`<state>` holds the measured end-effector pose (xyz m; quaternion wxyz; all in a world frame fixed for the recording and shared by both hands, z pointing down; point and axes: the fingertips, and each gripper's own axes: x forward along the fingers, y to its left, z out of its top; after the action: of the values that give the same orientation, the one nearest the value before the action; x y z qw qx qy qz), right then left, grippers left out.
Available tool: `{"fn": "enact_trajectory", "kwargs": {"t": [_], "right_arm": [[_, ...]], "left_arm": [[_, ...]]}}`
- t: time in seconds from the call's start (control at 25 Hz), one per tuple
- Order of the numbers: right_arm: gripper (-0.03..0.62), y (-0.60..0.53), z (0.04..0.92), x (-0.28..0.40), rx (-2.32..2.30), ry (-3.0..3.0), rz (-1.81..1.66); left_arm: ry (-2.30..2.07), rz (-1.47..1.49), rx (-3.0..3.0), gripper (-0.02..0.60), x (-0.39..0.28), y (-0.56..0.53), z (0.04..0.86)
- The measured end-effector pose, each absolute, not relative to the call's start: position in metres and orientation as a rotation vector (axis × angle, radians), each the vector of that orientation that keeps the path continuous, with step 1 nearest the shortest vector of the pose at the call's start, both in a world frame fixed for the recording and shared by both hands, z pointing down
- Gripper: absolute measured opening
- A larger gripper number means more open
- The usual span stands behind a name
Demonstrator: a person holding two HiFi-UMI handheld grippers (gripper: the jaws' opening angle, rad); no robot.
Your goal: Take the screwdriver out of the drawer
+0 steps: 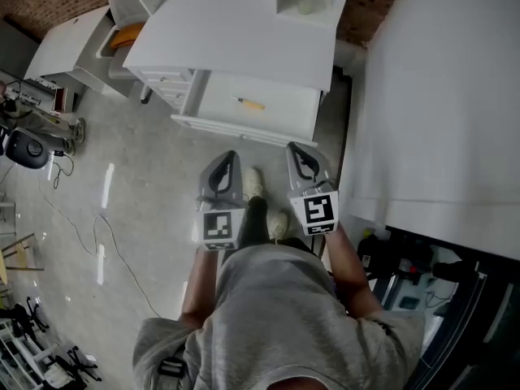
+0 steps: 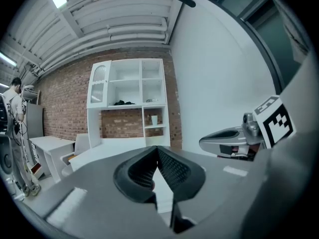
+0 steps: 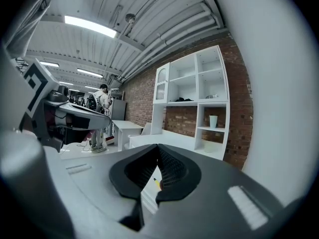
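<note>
White desk (image 1: 236, 31) on a grey floor, its white drawer (image 1: 288, 108) pulled open.
Yellow-handled screwdriver (image 1: 248, 102) is laid crosswise ahead of the closed, empty left gripper (image 1: 231, 156) and right gripper (image 1: 294, 148), neither clearly nearer.

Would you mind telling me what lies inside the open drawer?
One yellow-handled screwdriver lies on the drawer floor; the desk top covers the drawer's rear.

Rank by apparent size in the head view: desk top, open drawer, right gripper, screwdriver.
1. desk top
2. open drawer
3. right gripper, though it sits nearer the camera, which inflates it
4. screwdriver, a thin sliver lying in the drawer
</note>
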<state>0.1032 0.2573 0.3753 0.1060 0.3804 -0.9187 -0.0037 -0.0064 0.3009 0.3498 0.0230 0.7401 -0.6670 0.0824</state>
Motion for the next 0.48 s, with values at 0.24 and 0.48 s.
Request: {"fn": "enact_trajectory", "kwargs": {"t": [0.24,0.48], "right_arm": [[0.003,0.208,0.395,0.073,1.073,-2.681,0.015],[0.003,0.160,0.416,0.043,1.017,-2.659,0.049]], "left_arm": [[-2.049,0.256,2.246,0.012,-0.035,0.251,0.369],[-2.019,0.279,2.177,0.012,-0.062,0.199,0.397]]}}
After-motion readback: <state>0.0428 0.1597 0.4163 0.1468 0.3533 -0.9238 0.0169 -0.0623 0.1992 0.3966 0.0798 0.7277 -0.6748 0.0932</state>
